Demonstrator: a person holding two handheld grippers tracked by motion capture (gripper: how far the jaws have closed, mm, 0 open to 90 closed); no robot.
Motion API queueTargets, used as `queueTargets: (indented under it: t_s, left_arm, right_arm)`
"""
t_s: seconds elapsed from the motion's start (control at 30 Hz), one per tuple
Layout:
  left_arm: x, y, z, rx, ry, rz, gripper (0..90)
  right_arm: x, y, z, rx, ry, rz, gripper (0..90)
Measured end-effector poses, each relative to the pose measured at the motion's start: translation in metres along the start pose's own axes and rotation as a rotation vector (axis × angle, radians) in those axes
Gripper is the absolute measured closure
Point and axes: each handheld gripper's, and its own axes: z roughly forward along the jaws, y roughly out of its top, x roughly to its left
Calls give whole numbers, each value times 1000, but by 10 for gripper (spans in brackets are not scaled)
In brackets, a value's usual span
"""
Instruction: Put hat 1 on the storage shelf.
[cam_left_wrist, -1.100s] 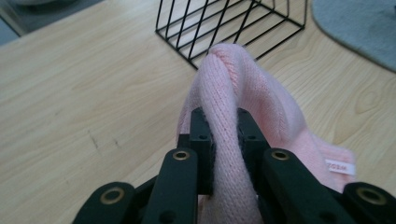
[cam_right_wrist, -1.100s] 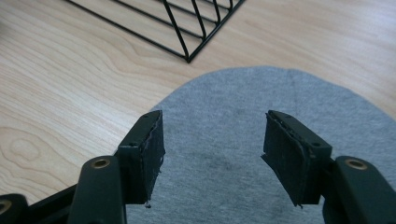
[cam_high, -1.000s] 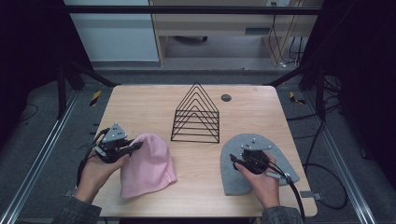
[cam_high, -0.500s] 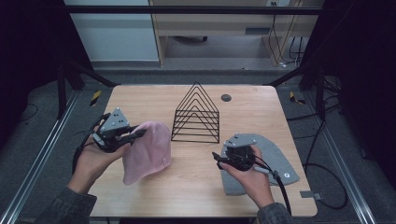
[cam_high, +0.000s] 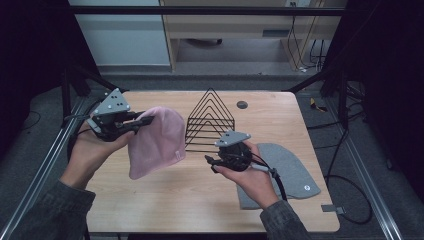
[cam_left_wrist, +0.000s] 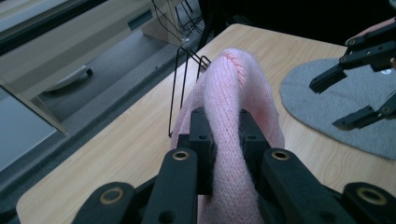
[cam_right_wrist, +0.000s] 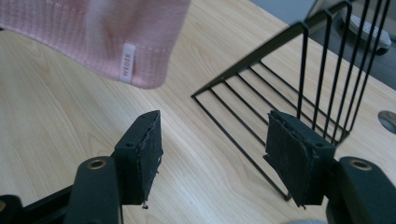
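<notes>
Left tongs (cam_left_wrist: 219, 140) grip pink beanie (cam_high: 157, 140); wire rack (cam_high: 210, 120) empty.

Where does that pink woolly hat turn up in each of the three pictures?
High view: the pink hat hangs left of centre, gripped at its top by the left gripper.
Left gripper view: it fills the centre, pinched between the jaws.
Right gripper view: its labelled hem hangs at the top left.
Shared landmark: the black wire rack, beside the hat in all three.
</notes>
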Motion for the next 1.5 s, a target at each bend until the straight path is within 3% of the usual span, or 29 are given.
queueTargets:
  t_s: [0.3, 0.87, 0.93, 0.97, 1.0, 1.1, 1.23, 1.37, 1.5]
  left_arm:
    - [6, 16, -5, -29, -17, -8, 798]
    - [-6, 37, -7, -73, -45, 24, 798]
    - [-4, 38, -7, -83, -51, 16, 798]
    - [-3, 39, -6, -87, -53, 11, 798]
    - [-2, 39, -6, -87, -52, 9, 798]
    - [4, 38, -3, -88, -44, 0, 797]
    - [18, 40, 3, -92, -37, -19, 794]
    - [34, 46, 11, -125, -39, -67, 793]
    - [46, 51, 20, -139, -32, -82, 793]
  right_arm:
    - [3, 18, 8, -13, 59, -1, 380]
    - [12, 34, 33, -25, 160, 0, 380]
    - [11, 35, 35, -25, 181, 1, 502]
    - [11, 36, 36, -28, 195, -8, 619]
    - [11, 36, 36, -28, 195, -8, 619]
    - [8, 38, 33, -38, 196, -18, 755]
    - [-4, 44, 26, -37, 203, -24, 785]
    - [-21, 55, 18, -46, 203, -19, 790]
    - [-31, 68, 13, -40, 201, -54, 795]
